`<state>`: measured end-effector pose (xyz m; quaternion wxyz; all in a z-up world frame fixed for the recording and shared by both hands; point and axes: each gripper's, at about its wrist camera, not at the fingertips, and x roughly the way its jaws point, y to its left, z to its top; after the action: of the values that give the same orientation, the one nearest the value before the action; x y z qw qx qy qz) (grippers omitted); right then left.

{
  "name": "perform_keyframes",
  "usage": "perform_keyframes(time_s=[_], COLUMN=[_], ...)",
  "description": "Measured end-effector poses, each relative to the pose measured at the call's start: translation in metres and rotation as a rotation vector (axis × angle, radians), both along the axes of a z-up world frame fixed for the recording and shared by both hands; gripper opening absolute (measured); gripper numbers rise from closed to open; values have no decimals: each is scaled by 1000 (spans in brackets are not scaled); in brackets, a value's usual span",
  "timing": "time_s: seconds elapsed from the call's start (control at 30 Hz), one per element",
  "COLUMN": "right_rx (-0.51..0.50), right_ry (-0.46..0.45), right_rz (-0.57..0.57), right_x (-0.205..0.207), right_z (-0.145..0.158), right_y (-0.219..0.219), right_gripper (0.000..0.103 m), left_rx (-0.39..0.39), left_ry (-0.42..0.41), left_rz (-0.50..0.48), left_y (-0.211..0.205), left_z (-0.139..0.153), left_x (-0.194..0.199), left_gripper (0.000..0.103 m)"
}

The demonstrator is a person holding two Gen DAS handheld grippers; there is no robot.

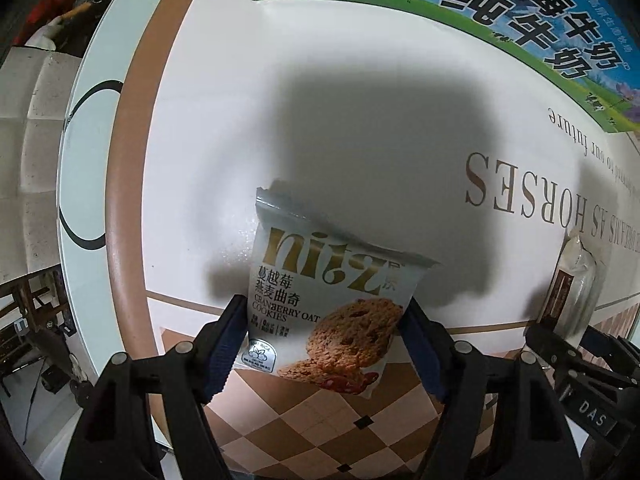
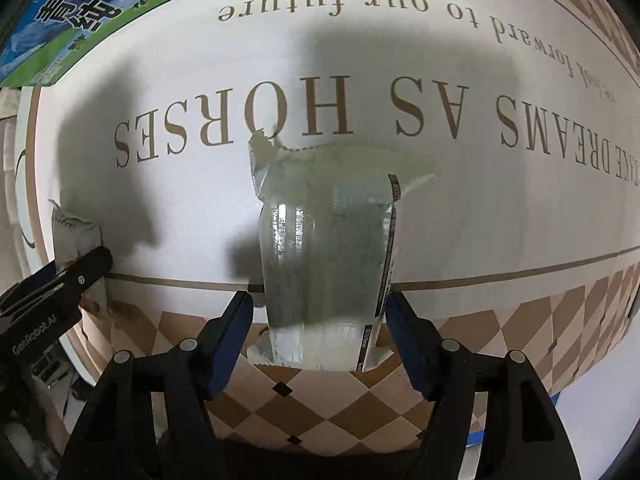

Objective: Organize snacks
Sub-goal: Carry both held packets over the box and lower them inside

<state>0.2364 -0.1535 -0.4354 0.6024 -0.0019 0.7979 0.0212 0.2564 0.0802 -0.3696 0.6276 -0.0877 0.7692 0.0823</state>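
In the left wrist view a pale grey cranberry oat cookie packet stands between the blue pads of my left gripper, which is shut on its lower part above the white tabletop. In the right wrist view my right gripper is shut on a silvery translucent snack packet, held upright over the table. That packet shows at the right edge of the left wrist view, and the left gripper with its cookie packet shows at the left edge of the right wrist view.
A green and blue milk carton box lies at the far side of the table, also in the right wrist view. The round tabletop has brown lettering and a checkered border. A beige chair stands to the left beyond its edge.
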Motion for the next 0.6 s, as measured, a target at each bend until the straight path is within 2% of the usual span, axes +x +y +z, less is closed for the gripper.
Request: perform_keyframes(time_s=[0.03, 0.07, 0.27, 0.43, 0.6], right_rx=[-13, -36, -25, 12, 86], right_ry=[-7, -14, -45, -91, -142], right_rz=[-7, -10, -8, 6, 11], right_x=[0, 0, -5, -8, 2], right_z=[1, 3, 14, 48, 92], right_y=[-1, -1, -5, -10, -10], right_gripper=[63, 62, 57, 56, 56], left_rx=[3, 8, -10, -61, -139], left_ry=[-5, -9, -27, -103, -204], left_rz=[3, 1, 7, 2, -13], left_y=[-4, -3, -7, -15, -22], left_z=[9, 9, 19, 65, 122], left_x=[-1, -5, -5, 1, 18], left_gripper=[71, 71, 71, 71, 71])
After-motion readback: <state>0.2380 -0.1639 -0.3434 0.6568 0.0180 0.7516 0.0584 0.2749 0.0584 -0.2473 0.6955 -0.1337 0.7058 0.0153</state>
